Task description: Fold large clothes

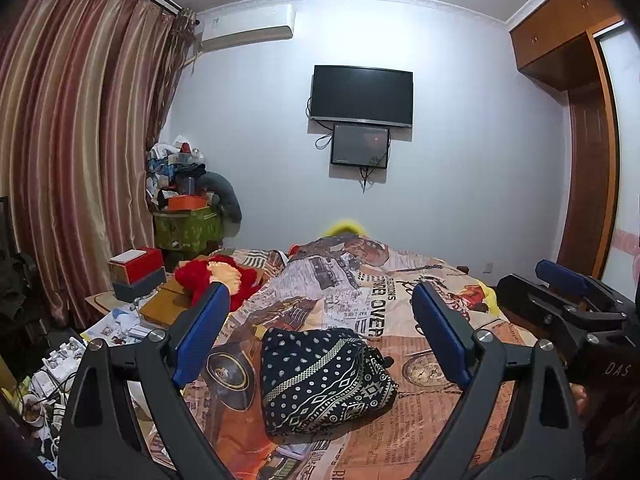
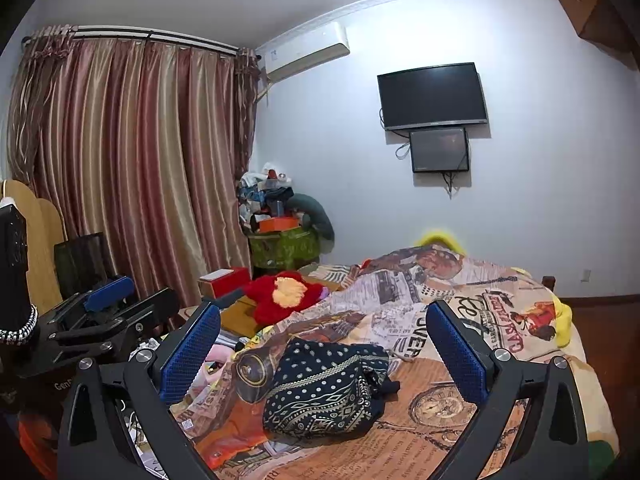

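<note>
"OVER" on bedspread [image 1: 376, 312]; "DAS" on right gripper [image 1: 560, 296].

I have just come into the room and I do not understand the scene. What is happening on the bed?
A person holds a hand-held gripper in each hand over the bed. A dark patterned garment lies there as a compact folded bundle on the printed bedcover. The left hand-held gripper and the right hand-held gripper are both wide open, with nothing between their pads. Neither touches the garment.
</note>
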A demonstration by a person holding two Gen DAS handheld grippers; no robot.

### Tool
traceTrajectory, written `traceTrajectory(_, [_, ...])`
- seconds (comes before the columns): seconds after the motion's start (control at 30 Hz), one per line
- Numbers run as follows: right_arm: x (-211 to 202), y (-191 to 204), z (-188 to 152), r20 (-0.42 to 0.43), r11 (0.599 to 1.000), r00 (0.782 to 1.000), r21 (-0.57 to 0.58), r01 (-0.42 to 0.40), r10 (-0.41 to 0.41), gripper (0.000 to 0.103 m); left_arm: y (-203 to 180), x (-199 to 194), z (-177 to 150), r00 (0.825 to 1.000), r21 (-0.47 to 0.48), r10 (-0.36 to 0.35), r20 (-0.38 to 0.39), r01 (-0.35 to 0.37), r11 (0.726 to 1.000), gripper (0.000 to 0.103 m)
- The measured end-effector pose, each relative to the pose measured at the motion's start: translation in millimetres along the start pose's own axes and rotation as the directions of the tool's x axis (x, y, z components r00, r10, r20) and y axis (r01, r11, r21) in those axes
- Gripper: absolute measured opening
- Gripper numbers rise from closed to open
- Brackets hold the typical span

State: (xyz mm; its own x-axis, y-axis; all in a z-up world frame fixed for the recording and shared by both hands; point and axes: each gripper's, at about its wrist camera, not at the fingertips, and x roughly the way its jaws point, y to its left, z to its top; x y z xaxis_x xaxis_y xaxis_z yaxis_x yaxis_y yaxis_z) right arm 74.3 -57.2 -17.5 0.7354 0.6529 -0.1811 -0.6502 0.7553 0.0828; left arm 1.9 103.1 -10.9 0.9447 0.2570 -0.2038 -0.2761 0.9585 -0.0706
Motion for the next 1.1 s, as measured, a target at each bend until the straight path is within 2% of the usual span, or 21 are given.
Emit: traceTrajectory(1.1, [5,-6,-3,-0.021,1.0,1.0,0.019,0.012,-0.011,0.102,7,13,-2,0.999,-0.012,-0.045,-0.028,0.044,0.999,0.093])
